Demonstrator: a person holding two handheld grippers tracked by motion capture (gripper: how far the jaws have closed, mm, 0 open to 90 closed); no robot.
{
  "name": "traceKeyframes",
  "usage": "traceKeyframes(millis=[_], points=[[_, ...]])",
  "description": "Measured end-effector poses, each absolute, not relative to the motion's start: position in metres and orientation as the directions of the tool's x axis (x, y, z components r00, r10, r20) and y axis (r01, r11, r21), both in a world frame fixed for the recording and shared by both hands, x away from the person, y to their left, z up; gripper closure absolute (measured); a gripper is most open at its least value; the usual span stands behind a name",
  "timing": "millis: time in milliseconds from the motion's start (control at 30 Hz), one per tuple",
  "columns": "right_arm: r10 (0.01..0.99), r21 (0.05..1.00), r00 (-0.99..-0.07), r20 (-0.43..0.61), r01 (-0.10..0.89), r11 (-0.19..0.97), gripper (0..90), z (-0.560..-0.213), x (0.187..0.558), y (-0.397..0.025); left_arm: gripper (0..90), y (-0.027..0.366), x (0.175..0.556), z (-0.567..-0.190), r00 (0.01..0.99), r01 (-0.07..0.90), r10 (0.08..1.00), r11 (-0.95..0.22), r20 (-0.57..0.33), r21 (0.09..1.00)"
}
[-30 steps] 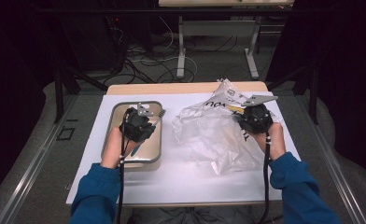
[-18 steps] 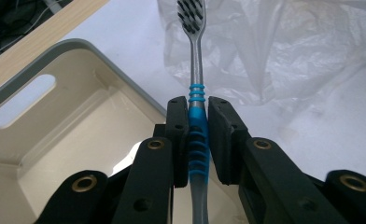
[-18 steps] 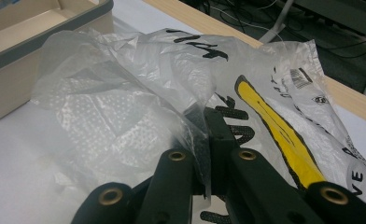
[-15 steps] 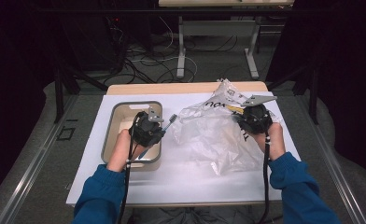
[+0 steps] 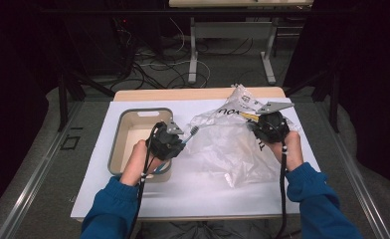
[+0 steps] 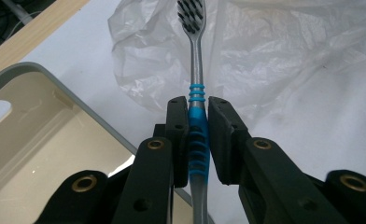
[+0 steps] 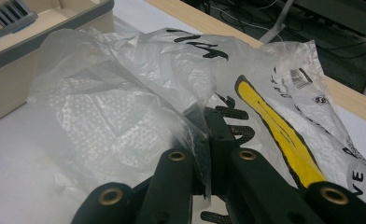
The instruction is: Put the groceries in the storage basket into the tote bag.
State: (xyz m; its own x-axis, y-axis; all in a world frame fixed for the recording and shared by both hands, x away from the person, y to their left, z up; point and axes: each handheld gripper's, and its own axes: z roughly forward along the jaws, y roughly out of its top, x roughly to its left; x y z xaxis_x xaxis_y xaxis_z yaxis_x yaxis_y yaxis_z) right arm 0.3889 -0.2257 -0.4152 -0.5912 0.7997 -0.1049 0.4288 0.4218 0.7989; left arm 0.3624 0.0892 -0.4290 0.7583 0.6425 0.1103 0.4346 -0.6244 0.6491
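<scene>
Left tool [image 5: 179,136], high view: clamped on toothbrush [image 5: 189,134], between tray [image 5: 114,144] and plastic bag [image 5: 228,144]. Left gripper view: bristles aimed at bag. Right gripper view: right tool [image 7: 208,135] pinching bag film. Step: bagging; next, probably find the opening.

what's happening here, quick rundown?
A person works at a table with a tool in each hand. The left tool is shut on a toothbrush, gripping its blue handle, bristle end pointing toward a crumpled plastic bag. It sits at the right edge of a beige tray. The right tool is shut on a fold of the bag, holding it on the far right of the white mat. Toothbrush is not in the bag yet.
</scene>
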Motion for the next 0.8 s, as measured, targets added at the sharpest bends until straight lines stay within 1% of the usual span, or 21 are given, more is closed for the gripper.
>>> traceKeyframes(millis=[67,100,167,200,233,400,433,667,733,767,800], points=[[0.800,0.798,-0.591,-0.104,0.429,0.422,90.0,-0.415,0.389,-0.225,79.2,0.086,0.362,-0.430,0.765,0.428,0.635,-0.627,0.108,0.651],[0.799,0.798,-0.591,-0.106,0.428,0.423,90.0,-0.415,0.389,-0.225,79.2,0.086,0.363,-0.429,0.775,0.428,0.622,-0.644,0.109,0.634],[0.800,0.799,-0.591,-0.105,0.429,0.422,90.0,-0.415,0.389,-0.225,79.2,0.083,0.362,-0.431,0.774,0.418,0.623,-0.639,0.116,0.646],[0.800,0.799,-0.591,-0.104,0.429,0.421,90.0,-0.415,0.389,-0.225,79.2,0.082,0.361,-0.431,0.769,0.428,0.631,-0.628,0.104,0.651],[0.800,0.800,-0.591,-0.104,0.428,0.420,90.0,-0.415,0.389,-0.225,79.2,0.081,0.361,-0.430,0.777,0.428,0.622,-0.637,0.099,0.641],[0.796,0.801,-0.595,-0.111,0.421,0.426,90.0,-0.415,0.389,-0.225,79.2,0.072,0.360,-0.433,0.785,0.408,0.610,-0.641,0.108,0.650],[0.797,0.799,-0.594,-0.108,0.425,0.425,90.0,-0.415,0.389,-0.224,79.2,0.071,0.360,-0.433,0.794,0.404,0.597,-0.657,0.111,0.636],[0.795,0.801,-0.597,-0.109,0.421,0.426,90.0,-0.416,0.388,-0.223,79.2,0.057,0.360,-0.440,0.815,0.377,0.567,-0.679,0.123,0.630],[0.794,0.800,-0.597,-0.110,0.421,0.427,90.0,-0.416,0.388,-0.223,79.2,0.052,0.361,-0.443,0.819,0.376,0.561,-0.685,0.123,0.625],[0.794,0.800,-0.598,-0.110,0.421,0.427,90.0,-0.415,0.388,-0.223,79.2,0.050,0.360,-0.445,0.812,0.385,0.573,-0.667,0.110,0.638],[0.794,0.800,-0.597,-0.110,0.421,0.427,90.0,-0.415,0.388,-0.223,79.2,0.047,0.361,-0.446,0.814,0.374,0.567,-0.677,0.126,0.634]])
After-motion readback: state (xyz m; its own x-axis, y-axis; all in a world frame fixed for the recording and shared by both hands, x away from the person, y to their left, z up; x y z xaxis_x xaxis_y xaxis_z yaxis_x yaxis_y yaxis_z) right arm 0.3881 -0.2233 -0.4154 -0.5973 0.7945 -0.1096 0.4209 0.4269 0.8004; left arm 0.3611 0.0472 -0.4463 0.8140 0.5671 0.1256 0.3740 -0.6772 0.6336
